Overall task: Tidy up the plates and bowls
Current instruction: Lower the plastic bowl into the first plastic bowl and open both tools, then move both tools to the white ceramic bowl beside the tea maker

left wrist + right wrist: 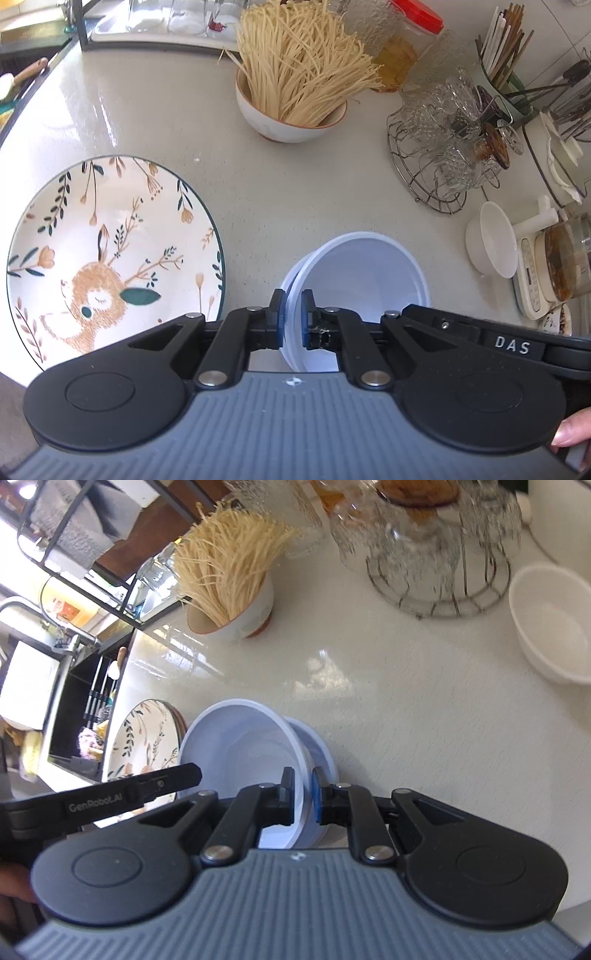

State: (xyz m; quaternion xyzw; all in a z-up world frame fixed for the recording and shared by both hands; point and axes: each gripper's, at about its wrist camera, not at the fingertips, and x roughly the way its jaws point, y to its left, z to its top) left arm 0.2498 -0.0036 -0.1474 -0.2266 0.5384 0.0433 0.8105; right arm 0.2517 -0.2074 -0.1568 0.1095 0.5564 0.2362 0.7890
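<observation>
In the left wrist view, the left tongs are seen pressed tight on the rim of a pale blue bowl, with one blue pad outside the wall and the other inside. A second rim of the same colour is seen hugging the first on the left side, so two blue bowls seem to be nested, though how they sit together cannot be told for sure. The bowl is set on the pale counter, straight ahead of the tongs. Just to the left of the tongs, a big plate with a deer and flowers is laid flat on the counter, close to the blue bowl but apart from it. Far ahead, a bowl full of dry noodles is seen. To the right, a wire rack of glass cups and a small white bowl are found. In the right wrist view, the right tongs are pinching the rim of the upper blue bowl, one pad on each side of its wall. A lower blue bowl is seen under it, peeking out on the right. The flowered plate is found to the left, past the left tongs' black arm. The noodle bowl is far ahead, and a white bowl is far to the right
</observation>
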